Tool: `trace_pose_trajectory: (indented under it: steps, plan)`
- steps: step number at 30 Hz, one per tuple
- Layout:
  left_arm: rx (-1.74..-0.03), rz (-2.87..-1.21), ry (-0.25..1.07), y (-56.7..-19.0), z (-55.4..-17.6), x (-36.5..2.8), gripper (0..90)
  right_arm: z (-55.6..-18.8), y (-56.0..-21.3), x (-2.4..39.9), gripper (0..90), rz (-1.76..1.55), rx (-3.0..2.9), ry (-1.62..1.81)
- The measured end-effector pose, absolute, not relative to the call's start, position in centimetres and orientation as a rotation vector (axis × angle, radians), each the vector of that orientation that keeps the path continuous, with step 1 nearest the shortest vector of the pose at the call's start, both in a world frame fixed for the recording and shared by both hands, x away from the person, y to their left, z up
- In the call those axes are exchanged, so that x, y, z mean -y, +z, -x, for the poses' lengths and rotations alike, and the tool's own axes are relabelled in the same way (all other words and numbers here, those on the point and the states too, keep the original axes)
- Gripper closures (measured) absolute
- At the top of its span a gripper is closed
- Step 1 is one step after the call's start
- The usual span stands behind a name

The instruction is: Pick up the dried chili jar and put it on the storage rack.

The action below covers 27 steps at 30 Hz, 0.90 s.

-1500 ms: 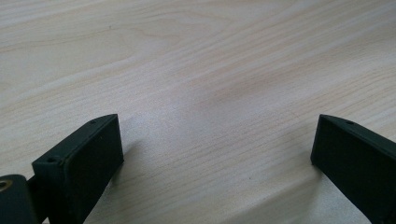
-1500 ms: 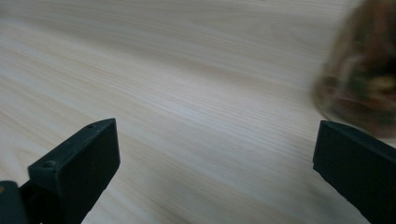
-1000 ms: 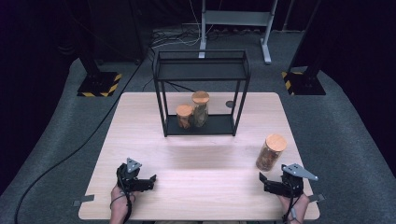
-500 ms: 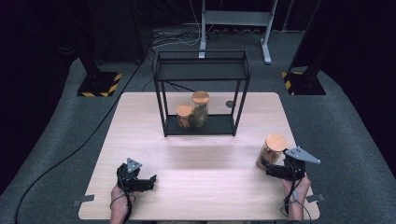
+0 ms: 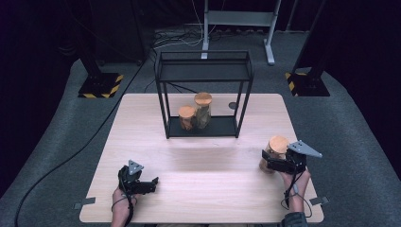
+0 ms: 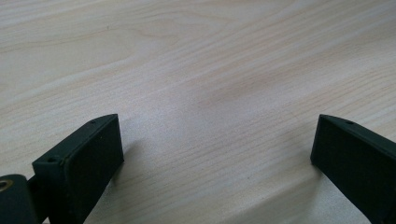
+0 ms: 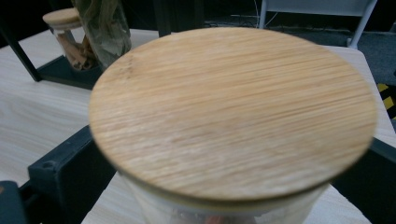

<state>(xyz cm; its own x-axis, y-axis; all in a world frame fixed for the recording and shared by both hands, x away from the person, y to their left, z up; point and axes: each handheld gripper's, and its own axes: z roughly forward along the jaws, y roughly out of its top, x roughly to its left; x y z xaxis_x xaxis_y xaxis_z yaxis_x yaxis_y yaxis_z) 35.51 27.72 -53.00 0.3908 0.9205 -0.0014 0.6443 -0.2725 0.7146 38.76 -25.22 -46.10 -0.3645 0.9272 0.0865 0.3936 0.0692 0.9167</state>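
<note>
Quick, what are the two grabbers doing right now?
Left gripper: open, holding nothing.
Right gripper: jaws on either side of the bamboo-lidded jar; whether it grips cannot be told.

The pale wooden table (image 5: 142, 132) carries a black wire shelf (image 5: 203, 94) and a lidded jar (image 5: 275, 147).

Grey carpet floor (image 5: 359, 123), dark surroundings; metal stand (image 5: 236, 21), possibly desk frame.

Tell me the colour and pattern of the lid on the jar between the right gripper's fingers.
Light tan bamboo lid with fine straight grain, clearest in the right gripper view.
</note>
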Motion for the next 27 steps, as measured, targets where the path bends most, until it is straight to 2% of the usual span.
trace_pose_trajectory:
  steps: [3,5,10,27]
  plan:
    - [-1.334,-2.018,0.559,-53.0,-35.5,-27.7,1.9,-38.8,-46.2,25.4,0.1,-1.323,-1.804,1.272]
    - [-1.335,-2.017,0.558,-53.0,-35.5,-27.7,1.9,-38.8,-46.3,25.4,8.7,-1.332,-1.801,1.264]
    - [-1.334,-2.017,0.558,-53.0,-35.5,-27.7,1.9,-38.5,-46.5,25.6,21.4,-1.318,-1.801,1.312]
    - [-1.331,-2.019,0.561,-53.0,-35.5,-27.7,2.0,-37.4,-46.4,24.5,23.6,-1.268,-1.804,1.278]
